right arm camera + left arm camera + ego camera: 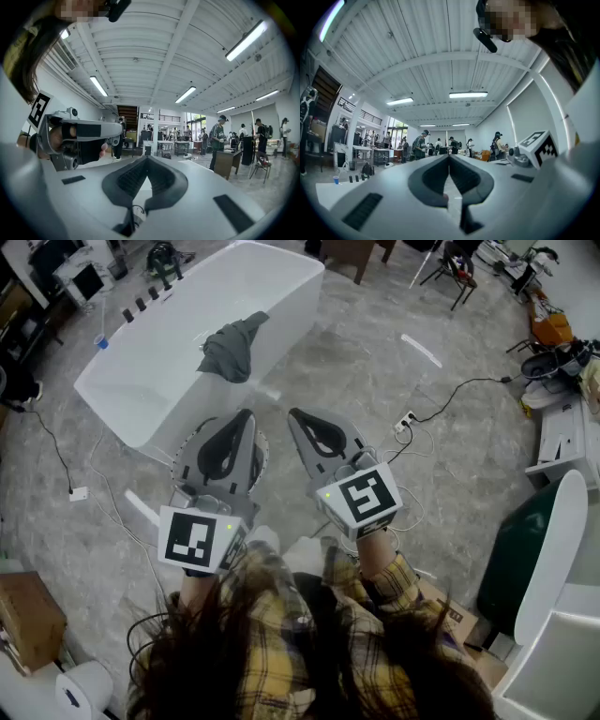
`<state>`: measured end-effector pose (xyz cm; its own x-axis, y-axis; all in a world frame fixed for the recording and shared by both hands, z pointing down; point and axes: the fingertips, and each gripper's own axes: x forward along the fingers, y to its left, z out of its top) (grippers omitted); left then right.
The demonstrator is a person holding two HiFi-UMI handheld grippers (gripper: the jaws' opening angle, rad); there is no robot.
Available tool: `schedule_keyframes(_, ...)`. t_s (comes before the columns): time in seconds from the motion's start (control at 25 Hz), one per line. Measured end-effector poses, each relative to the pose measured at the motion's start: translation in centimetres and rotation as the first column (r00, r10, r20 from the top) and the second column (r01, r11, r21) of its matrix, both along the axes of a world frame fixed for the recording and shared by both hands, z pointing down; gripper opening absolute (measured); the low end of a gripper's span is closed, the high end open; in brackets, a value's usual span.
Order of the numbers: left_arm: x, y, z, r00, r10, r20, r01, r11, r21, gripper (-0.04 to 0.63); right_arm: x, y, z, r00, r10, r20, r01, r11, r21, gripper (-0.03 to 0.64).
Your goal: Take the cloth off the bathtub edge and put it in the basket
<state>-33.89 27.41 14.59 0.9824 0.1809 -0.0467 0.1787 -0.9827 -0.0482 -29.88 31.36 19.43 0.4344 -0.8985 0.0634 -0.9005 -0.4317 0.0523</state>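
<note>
Left gripper (247, 416), right gripper (294, 414) — grey two-jaw claws, both shut tight, empty, level. Ahead of the tips, well apart: crumpled dark grey-green cloth (230, 349) draped on white bathtub rim (292, 294). Best opened wide before reaching — pinch a raised fold.

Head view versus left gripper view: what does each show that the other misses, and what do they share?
Only the head view: the white bathtub with the grey cloth draped over its edge, and a cable on the floor. Only the left gripper view: ceiling lights and people far back. Both: the left tool, jaws together and empty, and the right tool, though the gripper view catches just its marker cube.
</note>
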Motion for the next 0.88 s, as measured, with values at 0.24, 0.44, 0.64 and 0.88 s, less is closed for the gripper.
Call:
schedule_keyframes(0.24, -1.1, 0.9, 0.0, 1.000, -0.022, -0.003, 0.022, 0.999, 0.030, 0.018, -1.0, 1.0, 0.5, 1.000, -0.009, 0.009, 0.009, 1.000, -0.014, 0.015)
schedule_keyframes(0.44, -2.1, 1.7, 0.2, 0.999, -0.050, -0.005, 0.050, 0.999, 0.014, 0.018, -2.1, 2.5, 0.5, 1.000, -0.017, 0.007, 0.017, 1.000, -0.015, 0.015)
schedule_keyframes(0.64, -3.4, 2.7, 0.9, 0.997, -0.076, -0.005, 0.076, 0.997, 0.033, 0.018, -3.6, 4.5, 1.8, 0.998, -0.053, 0.029, 0.053, 0.998, -0.018, 0.016)
schedule_keyframes(0.88, -4.4, 3.0, 1.4, 0.994, -0.107, -0.012, 0.107, 0.992, 0.065, 0.018, -4.1, 5.1, 3.2, 0.995, -0.080, 0.058, 0.081, 0.997, -0.016, 0.016)
